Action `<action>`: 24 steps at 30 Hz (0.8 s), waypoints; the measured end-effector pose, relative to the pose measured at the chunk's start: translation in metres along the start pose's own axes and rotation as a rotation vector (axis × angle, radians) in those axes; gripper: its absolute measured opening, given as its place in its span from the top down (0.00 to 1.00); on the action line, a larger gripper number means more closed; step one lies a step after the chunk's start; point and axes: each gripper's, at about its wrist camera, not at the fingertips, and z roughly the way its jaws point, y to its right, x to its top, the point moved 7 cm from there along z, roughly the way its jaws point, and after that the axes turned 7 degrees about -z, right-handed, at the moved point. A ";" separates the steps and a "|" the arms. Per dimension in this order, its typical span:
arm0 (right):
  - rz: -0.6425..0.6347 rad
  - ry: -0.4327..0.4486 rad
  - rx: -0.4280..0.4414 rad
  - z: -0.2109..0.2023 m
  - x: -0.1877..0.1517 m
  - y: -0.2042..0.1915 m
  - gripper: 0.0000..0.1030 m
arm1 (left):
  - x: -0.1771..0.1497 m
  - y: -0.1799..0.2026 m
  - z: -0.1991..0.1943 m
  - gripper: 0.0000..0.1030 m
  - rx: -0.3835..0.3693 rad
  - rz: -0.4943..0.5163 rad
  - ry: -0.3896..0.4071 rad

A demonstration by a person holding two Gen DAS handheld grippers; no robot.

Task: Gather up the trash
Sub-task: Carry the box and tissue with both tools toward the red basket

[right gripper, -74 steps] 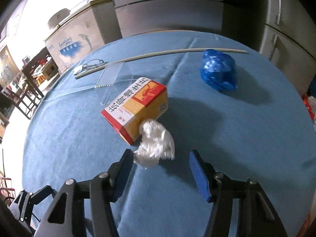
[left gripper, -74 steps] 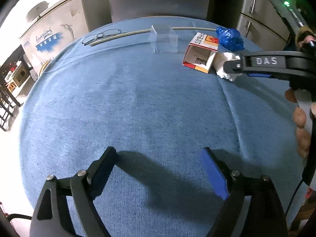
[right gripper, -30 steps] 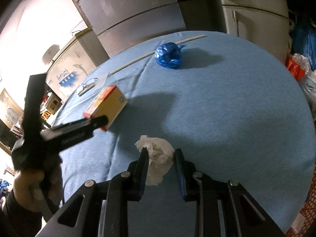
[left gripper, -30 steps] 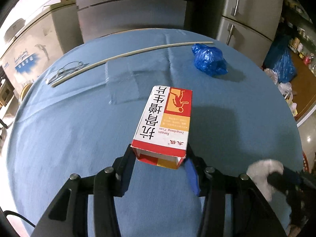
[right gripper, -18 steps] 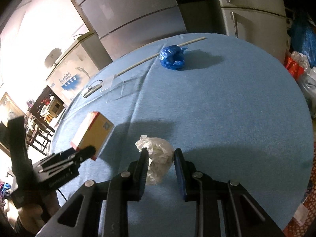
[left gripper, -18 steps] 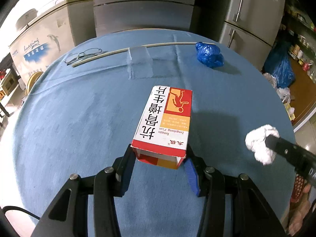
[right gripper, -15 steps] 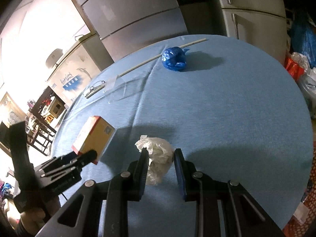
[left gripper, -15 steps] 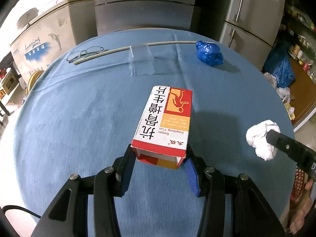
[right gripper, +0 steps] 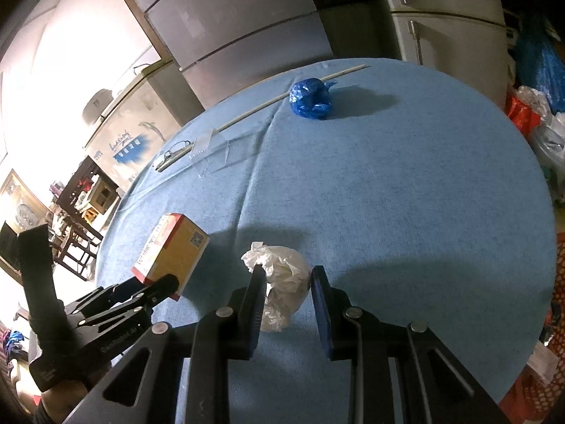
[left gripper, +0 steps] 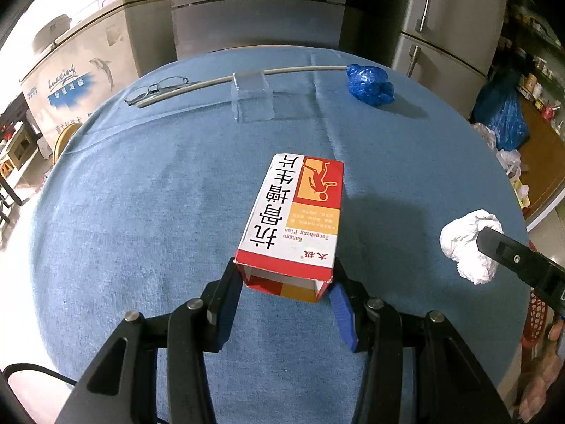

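Observation:
My left gripper (left gripper: 284,298) is shut on a red, white and orange medicine box (left gripper: 295,217) and holds it above the blue tablecloth (left gripper: 159,212). The box also shows in the right wrist view (right gripper: 173,251). My right gripper (right gripper: 286,291) is shut on a crumpled white tissue (right gripper: 282,279), held above the cloth. The tissue also shows at the right of the left wrist view (left gripper: 468,247). A crumpled blue plastic bag (left gripper: 369,84) lies on the far side of the table; it also shows in the right wrist view (right gripper: 310,99).
A clear plastic box (left gripper: 252,97), a long thin stick (left gripper: 240,77) and a pair of glasses (left gripper: 155,86) lie at the table's far edge. Fridges (left gripper: 448,17) and a chest freezer (left gripper: 77,74) stand behind. Bags (right gripper: 540,120) and a red basket (left gripper: 536,318) sit on the floor at right.
Both grippers closed on their items, the box and the tissue, and lifted them off the cloth. In the last half second both have drawn back slightly from the table.

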 end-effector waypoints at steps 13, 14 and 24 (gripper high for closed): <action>0.015 0.015 0.001 -0.008 -0.001 0.004 0.73 | -0.001 0.009 -0.005 0.52 -0.002 0.017 0.008; 0.016 0.016 0.002 -0.009 -0.001 0.004 0.73 | 0.000 0.009 -0.005 0.52 -0.002 0.018 0.009; 0.029 0.042 -0.001 -0.021 -0.001 0.010 0.73 | 0.001 0.017 -0.011 0.52 -0.011 0.029 0.020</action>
